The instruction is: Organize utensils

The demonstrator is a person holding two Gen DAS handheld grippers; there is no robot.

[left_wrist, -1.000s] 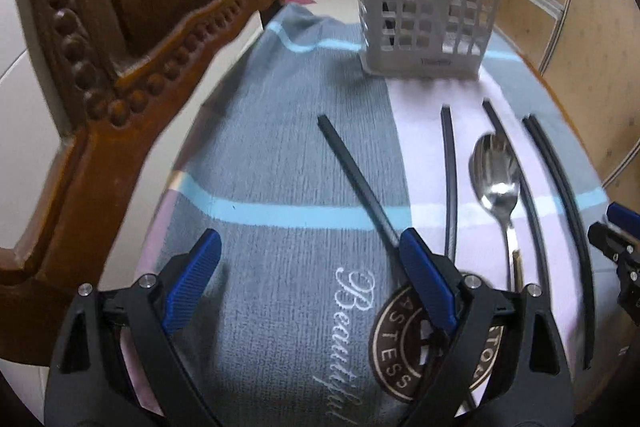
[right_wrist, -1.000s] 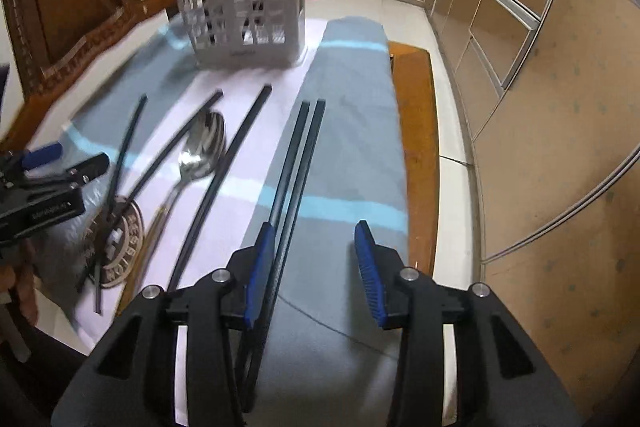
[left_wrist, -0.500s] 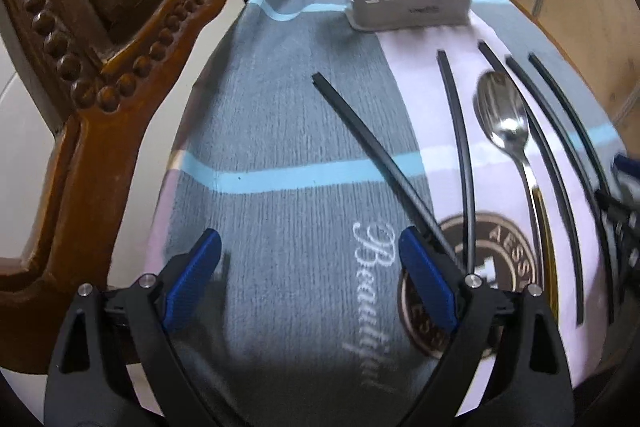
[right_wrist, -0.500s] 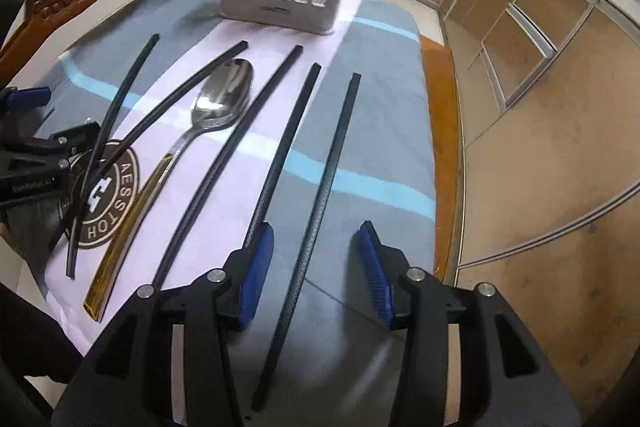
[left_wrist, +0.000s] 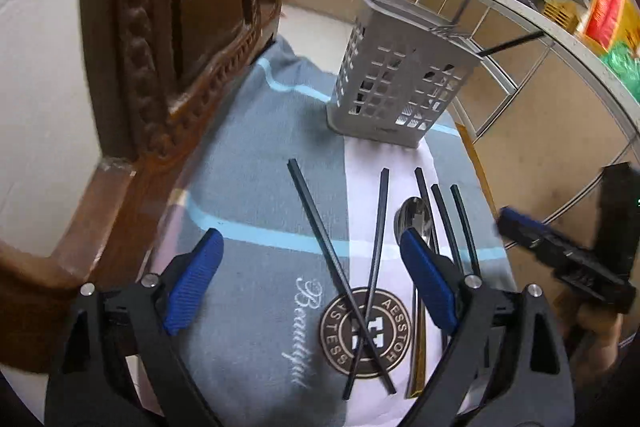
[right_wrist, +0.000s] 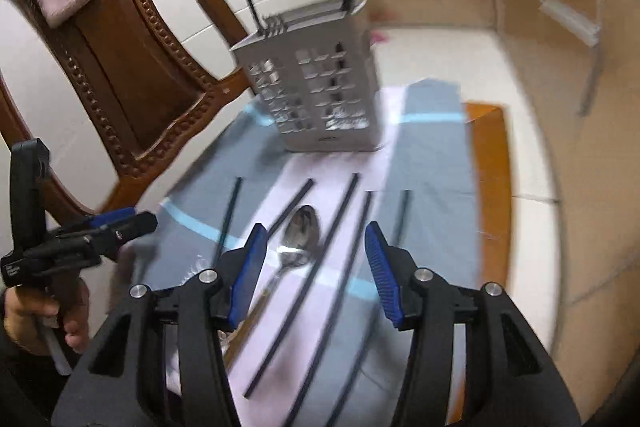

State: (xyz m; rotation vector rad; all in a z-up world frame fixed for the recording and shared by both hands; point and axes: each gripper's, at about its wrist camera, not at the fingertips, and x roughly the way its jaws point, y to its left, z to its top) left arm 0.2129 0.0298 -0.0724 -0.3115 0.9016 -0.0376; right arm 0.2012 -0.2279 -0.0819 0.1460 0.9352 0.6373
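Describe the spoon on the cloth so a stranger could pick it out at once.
Start at the grey slotted utensil caddy standing at the far end of the striped cloth. In front of it, utensils lie in a row on the pale strip. The spoon lies among them: the only shiny silver piece with a rounded bowl, while its neighbours are thin black chopsticks.

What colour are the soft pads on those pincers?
Blue, ribbed pads; clearest in the left wrist view.

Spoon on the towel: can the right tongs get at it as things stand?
Probably yes. The spoon lies bare between chopsticks, nothing over it, and the right tongs hang open and empty above it.
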